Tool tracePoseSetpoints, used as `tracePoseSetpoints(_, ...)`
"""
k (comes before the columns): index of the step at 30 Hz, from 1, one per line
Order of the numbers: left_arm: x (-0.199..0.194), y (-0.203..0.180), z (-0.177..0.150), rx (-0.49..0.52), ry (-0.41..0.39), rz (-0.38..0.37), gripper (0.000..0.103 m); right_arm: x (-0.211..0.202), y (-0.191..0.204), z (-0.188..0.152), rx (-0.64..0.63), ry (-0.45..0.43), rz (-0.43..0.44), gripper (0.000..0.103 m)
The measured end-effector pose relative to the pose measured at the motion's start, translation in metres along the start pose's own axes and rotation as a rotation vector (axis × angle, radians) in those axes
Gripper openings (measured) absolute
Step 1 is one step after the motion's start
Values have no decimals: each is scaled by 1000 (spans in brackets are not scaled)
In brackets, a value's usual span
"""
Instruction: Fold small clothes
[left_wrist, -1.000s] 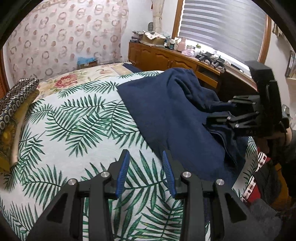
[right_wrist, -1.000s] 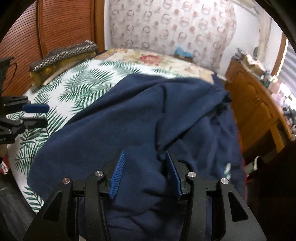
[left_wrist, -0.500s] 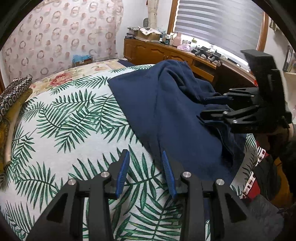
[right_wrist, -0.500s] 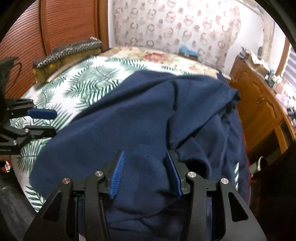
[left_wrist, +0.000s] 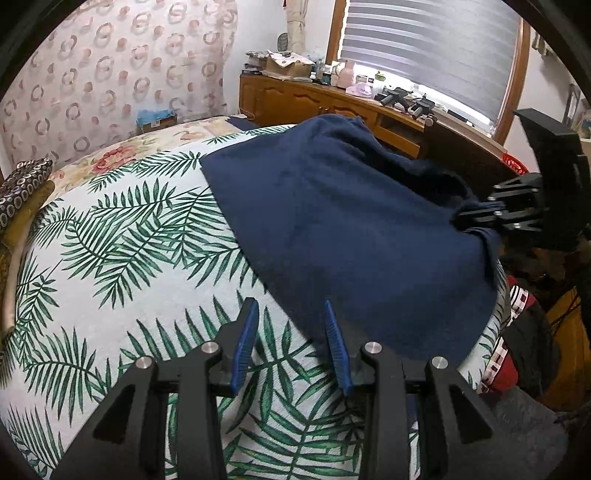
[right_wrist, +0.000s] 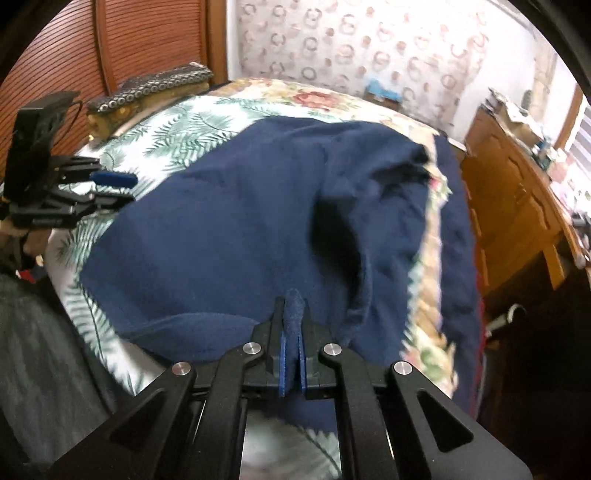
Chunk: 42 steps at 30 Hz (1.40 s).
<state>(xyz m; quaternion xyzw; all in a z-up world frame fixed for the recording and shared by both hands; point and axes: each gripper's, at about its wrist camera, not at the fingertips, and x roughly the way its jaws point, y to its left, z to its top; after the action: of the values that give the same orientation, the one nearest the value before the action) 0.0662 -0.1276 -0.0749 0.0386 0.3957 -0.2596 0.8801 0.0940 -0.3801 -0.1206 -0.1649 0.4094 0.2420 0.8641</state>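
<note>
Navy garment (left_wrist: 354, 229) spread on palm-leaf bedspread (left_wrist: 122, 258), wooden dresser (left_wrist: 332, 107) behind, left gripper (left_wrist: 291, 336) fingers wide above bedspread, right gripper (right_wrist: 291, 332), open a moment ago, now pinching garment's edge.

1. You will find no readable text, label, brand, number or sign in either wrist view.
2. The clutter on the wooden dresser (left_wrist: 332, 99) under the window is too small and blurred for you to read any print on it.
3. The patterns on the palm-leaf bedspread (left_wrist: 122, 258) and on the ring-patterned curtain (left_wrist: 110, 66) are decoration only and contain no lettering.
</note>
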Motion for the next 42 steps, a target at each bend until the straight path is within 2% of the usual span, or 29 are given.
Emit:
tracePoseSetpoints(4,3,-7,2,14,6,-10,35,-7,-7,-13,-3,36,-77,2)
tracePoseSetpoints(6,5,-10,2,23,10,-13,35,-8,-9,-15,11,27,-72,8)
tracePoseSetpoints(9,4,-12,2,27,15,-16,35,-8,-17,-15,66,1,-93,25)
tracePoseSetpoints(11,2,-13,2,22,12,-21,35,-9,-23,-15,96,-22,-90,43)
tracePoseSetpoints(12,1,-14,2,21,10,-22,35,-9,-25,-16,110,-29,-91,44)
tracePoseSetpoints(19,-5,-18,-3,5,17,-48,35,5,-32,-31,197,-48,-135,50)
tracePoseSetpoints(25,-19,-31,-3,35,-16,-74,35,14,-32,-42,225,-33,-143,51)
tracePoseSetpoints(35,9,-33,-11,23,85,-89,35,12,-39,-47,257,-36,-159,64)
tracePoseSetpoints(40,11,-34,-15,12,101,-110,35,15,-47,-53,313,-12,-94,64)
tracePoseSetpoints(42,10,-34,-16,10,103,-113,35,14,-43,-52,291,-3,-91,60)
